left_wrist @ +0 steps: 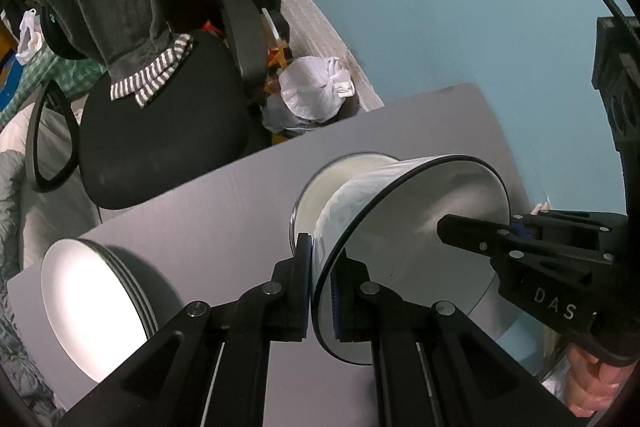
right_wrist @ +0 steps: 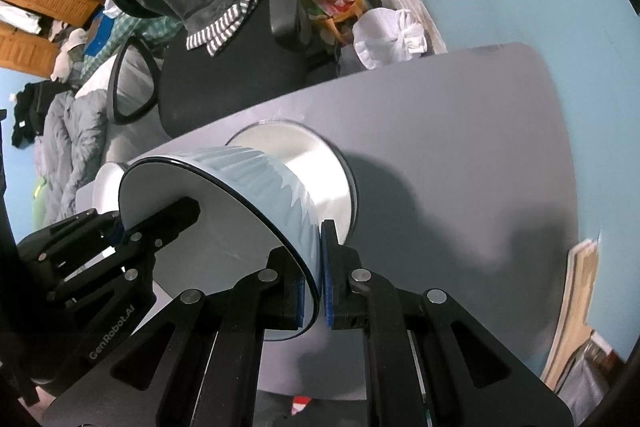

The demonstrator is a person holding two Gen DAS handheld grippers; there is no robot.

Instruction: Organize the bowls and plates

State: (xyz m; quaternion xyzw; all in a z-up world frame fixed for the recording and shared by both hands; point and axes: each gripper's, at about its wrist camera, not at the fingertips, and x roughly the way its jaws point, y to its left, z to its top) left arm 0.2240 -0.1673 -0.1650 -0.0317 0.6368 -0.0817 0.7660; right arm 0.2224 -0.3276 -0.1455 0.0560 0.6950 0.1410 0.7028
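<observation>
White inside and pale blue with a ribbed pattern outside, the bowl [left_wrist: 400, 239] sat in the lower middle of both views, black-rimmed and held clear of the grey counter [left_wrist: 224, 211]. The left claw [left_wrist: 320, 291] was clamped on its near rim in the left view, one finger inside and one outside. The right claw [right_wrist: 314, 291] pinched the opposite rim the same way in the right view. Another white bowl [left_wrist: 320, 187] stood on the counter just behind it. A stack of white plates [left_wrist: 96, 307] lay at the lower left of the left view. The right claw's body read "DAS" in the left view; the left claw's body read "GenRobot.AI" in the right view. A black office chair [left_wrist: 160, 135] stood beyond the counter.
</observation>
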